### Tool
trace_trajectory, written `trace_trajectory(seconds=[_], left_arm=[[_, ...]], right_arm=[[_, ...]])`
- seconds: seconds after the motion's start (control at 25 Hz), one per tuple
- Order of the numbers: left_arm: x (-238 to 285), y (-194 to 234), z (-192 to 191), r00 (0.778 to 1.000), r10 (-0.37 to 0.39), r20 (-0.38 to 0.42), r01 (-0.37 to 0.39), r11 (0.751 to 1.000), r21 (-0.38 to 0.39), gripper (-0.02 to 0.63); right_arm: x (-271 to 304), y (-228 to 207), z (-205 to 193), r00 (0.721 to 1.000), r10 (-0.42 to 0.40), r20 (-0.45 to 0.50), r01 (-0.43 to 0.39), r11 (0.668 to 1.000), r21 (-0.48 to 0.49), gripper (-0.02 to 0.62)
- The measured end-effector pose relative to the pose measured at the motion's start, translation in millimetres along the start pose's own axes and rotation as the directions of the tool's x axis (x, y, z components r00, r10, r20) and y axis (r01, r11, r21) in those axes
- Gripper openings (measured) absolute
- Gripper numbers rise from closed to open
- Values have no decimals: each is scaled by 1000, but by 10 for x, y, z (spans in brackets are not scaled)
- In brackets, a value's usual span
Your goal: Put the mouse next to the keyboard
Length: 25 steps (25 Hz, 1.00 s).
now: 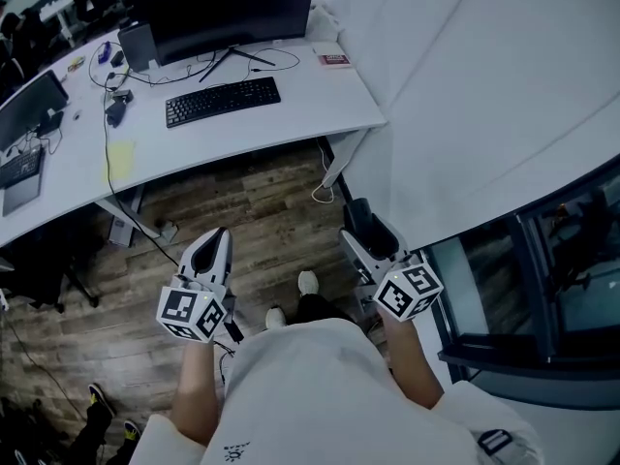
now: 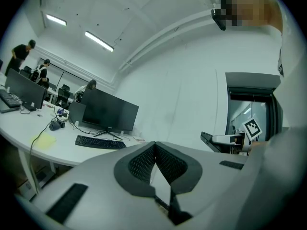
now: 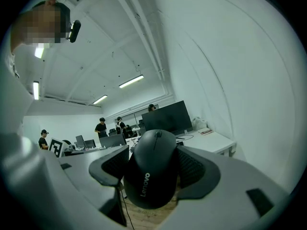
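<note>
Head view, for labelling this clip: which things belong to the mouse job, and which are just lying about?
Job: black Lenovo mouse, clamped in right tool; flat black keyboard; white desk.
Lying about: wide black monitor; yellow paper note; small red card.

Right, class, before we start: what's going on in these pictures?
A person stands back from the white desk with a gripper in each hand. The right gripper is shut on a black mouse. The left gripper is shut and empty. The keyboard lies on the desk before the monitor; the mouse is not yet beside it.
</note>
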State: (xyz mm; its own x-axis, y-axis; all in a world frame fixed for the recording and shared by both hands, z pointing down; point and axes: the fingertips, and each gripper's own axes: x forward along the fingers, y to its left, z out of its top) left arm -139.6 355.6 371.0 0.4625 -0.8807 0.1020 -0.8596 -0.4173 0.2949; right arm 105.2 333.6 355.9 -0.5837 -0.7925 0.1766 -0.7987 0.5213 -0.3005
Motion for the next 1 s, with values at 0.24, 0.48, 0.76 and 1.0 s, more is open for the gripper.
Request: trace_trajectory(seconds=[0.24, 0.48, 0.76, 1.0], left_arm=[[22, 7, 5, 1000, 0, -5, 0, 1000, 5, 11], [71, 27, -37, 1000, 18, -14, -18, 1000, 7, 11], [187, 77, -33, 999, 40, -23, -40, 999, 11, 11], [347, 72, -14, 999, 46, -24, -45, 999, 12, 11]], right_arm=[[99, 27, 10, 1000, 28, -5, -28, 1000, 8, 318], [177, -47, -34, 999, 39, -16, -39, 999, 21, 318], [291, -178, -54, 998, 49, -26, -48, 998, 35, 318], [369, -327, -36, 998, 54, -32, -52, 998, 42, 318]])
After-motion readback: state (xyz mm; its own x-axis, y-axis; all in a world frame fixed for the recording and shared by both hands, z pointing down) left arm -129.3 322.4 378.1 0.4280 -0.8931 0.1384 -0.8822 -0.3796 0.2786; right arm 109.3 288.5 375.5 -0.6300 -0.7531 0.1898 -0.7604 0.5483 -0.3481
